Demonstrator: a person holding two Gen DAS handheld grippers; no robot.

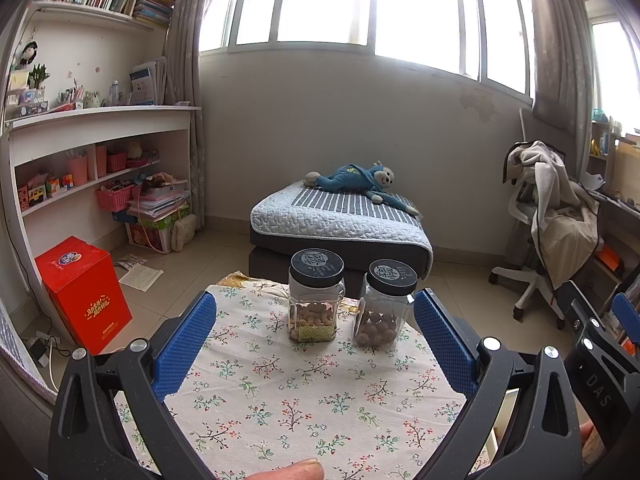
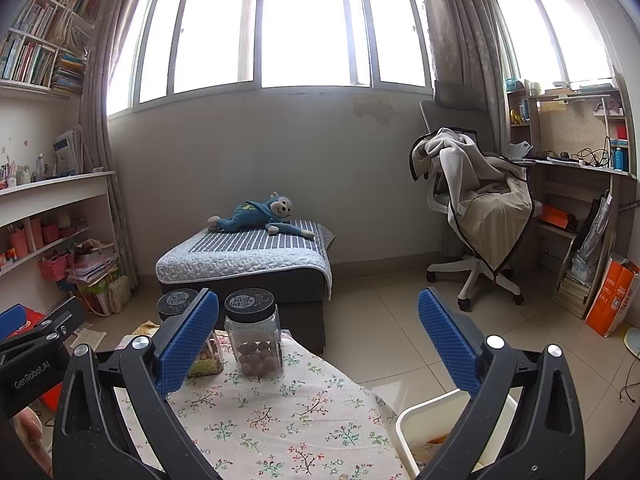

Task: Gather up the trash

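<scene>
I've got both tools spread apart and empty: left tool (image 1: 316,340) over the floral-cloth surface (image 1: 304,400), right tool (image 2: 320,340) at its right edge. 2 dark-lidded jars stand at the far end, nut jar (image 1: 316,296) left of the jar of round brown pieces (image 1: 384,304). White bin (image 2: 416,428) sits just beside the surface's right side, scraps inside.

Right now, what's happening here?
A person holds two blue-padded grippers over a table with a floral cloth. The left gripper and right gripper are both open and empty. Two clear plastic jars with dark lids, one of pale nuts and one of round brown nuts, stand untouched at the far edge. A white bin sits beside the table, something inside.
</scene>
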